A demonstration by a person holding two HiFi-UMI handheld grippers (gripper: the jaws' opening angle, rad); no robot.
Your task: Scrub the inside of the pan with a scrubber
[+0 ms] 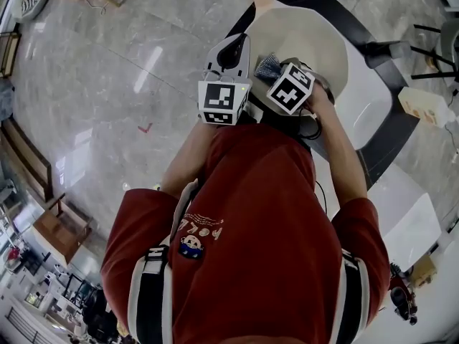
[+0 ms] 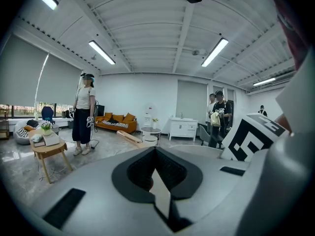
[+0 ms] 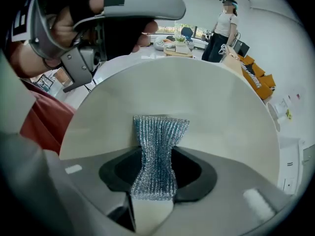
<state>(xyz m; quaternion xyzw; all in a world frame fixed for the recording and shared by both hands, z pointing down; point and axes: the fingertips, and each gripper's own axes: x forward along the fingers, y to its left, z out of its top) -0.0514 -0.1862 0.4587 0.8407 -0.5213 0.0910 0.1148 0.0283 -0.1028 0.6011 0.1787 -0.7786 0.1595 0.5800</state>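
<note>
Now right hand-held gripper (image 3: pixel 156 154) clamps scrubber (image 3: pixel 160 129) at pan (image 3: pixel 197 97); left hand-held gripper (image 2: pixel 155 151) is closed, empty. Risk: unheld pan skids on desk (image 1: pixel 369 95) under scrubbing.

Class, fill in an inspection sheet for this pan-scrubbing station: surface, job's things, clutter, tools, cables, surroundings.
Surface: white and black table under the pan.
Job's things: cream pan, its inside facing the right tool; silver mesh scrubber held in front of that inside, contact unclear.
Clutter: pale box right of the table.
Tools: left tool has its jaws closed on a pale edge, apparently the pan's rim; right tool is shut on the scrubber.
Cables: black cable by the right hand.
Surroundings: glossy floor, orange sofa, standing person, small wooden table.
</note>
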